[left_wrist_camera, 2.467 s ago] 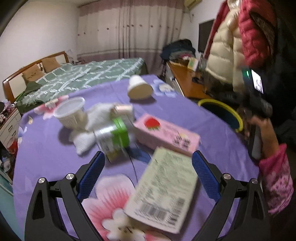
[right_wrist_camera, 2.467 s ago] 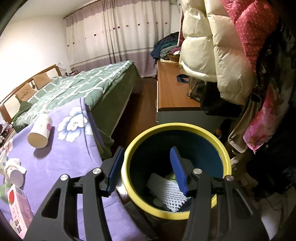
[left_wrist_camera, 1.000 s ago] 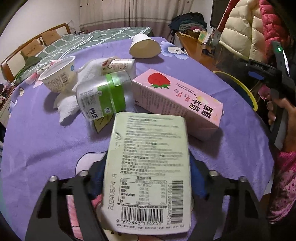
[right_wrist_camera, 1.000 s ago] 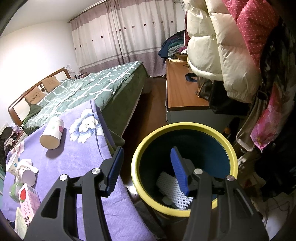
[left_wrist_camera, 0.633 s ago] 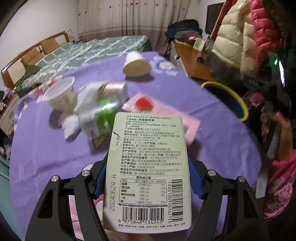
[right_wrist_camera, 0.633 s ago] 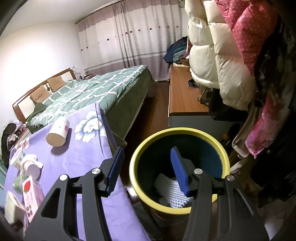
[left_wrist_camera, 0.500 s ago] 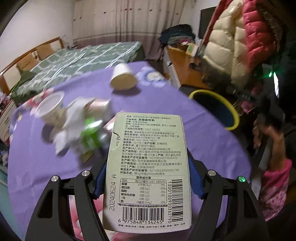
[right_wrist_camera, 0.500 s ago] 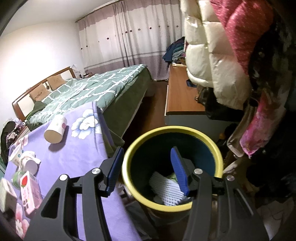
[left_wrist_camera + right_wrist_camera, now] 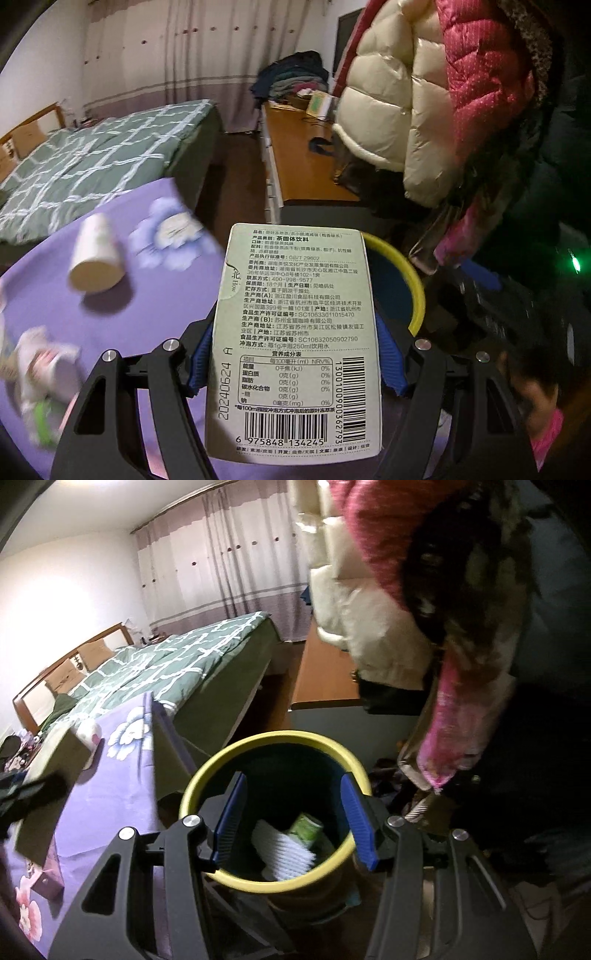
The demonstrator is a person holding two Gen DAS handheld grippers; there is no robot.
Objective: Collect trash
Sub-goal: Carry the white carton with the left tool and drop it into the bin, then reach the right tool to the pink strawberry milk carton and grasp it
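Note:
My left gripper (image 9: 295,356) is shut on a pale green drink-mix box (image 9: 295,332), its barcode side up, held above the purple table edge. Just beyond the box is the yellow-rimmed bin (image 9: 408,275). In the right wrist view the same box (image 9: 48,775) shows blurred at the left, over the table. My right gripper (image 9: 293,819) hangs open over the bin (image 9: 207,775) with nothing between its fingers. Inside the bin lie a white foam net (image 9: 280,853) and a green can (image 9: 306,829). A paper cup (image 9: 94,258) lies on its side on the table.
The purple flowered tablecloth (image 9: 166,295) carries blurred tissue and a small bottle (image 9: 40,362) at the left. A green bed (image 9: 92,158), a wooden desk (image 9: 306,155) and hanging puffer jackets (image 9: 424,92) stand behind the bin. A pink sleeve (image 9: 546,424) shows at the lower right.
My left gripper closed on the green box, lifted it off the table and swung right toward the bin. The right gripper stayed open over the bin, shifting slightly.

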